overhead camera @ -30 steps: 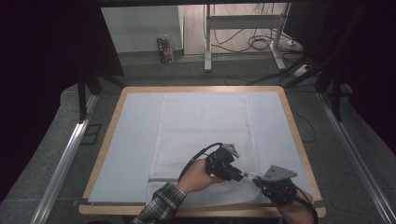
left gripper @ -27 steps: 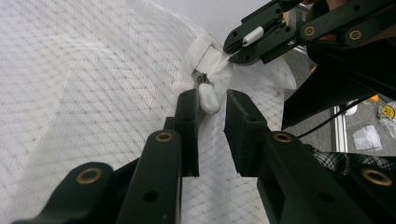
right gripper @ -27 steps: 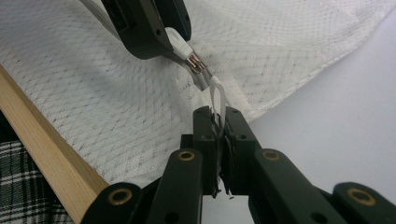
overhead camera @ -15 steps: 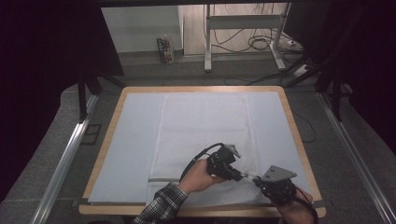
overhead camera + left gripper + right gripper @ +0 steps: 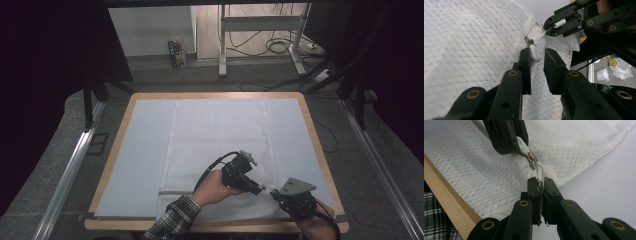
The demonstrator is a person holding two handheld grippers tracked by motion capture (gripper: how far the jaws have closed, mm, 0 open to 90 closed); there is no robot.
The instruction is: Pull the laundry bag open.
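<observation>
The white mesh bag (image 5: 215,145) lies flat on the pale mat of the table (image 5: 310,125), and both grippers work at its near corner, close to the wooden edge. The left gripper (image 5: 536,53) has its jaws a little apart, with the white zipper pull (image 5: 534,53) sitting between the tips; whether they actually press it cannot be told (a sliver of gap shows on the one side). Just ahead of those tips, the right gripper (image 5: 540,185) has its jaws nearly closed on the bag's small white fabric loop (image 5: 540,173), pinching it at the corner beyond the zipper's metal slider (image 5: 530,155). From above, the two grippers meet tip to tip, the left gripper (image 5: 243,177) coming in beside the right gripper (image 5: 280,192)
</observation>
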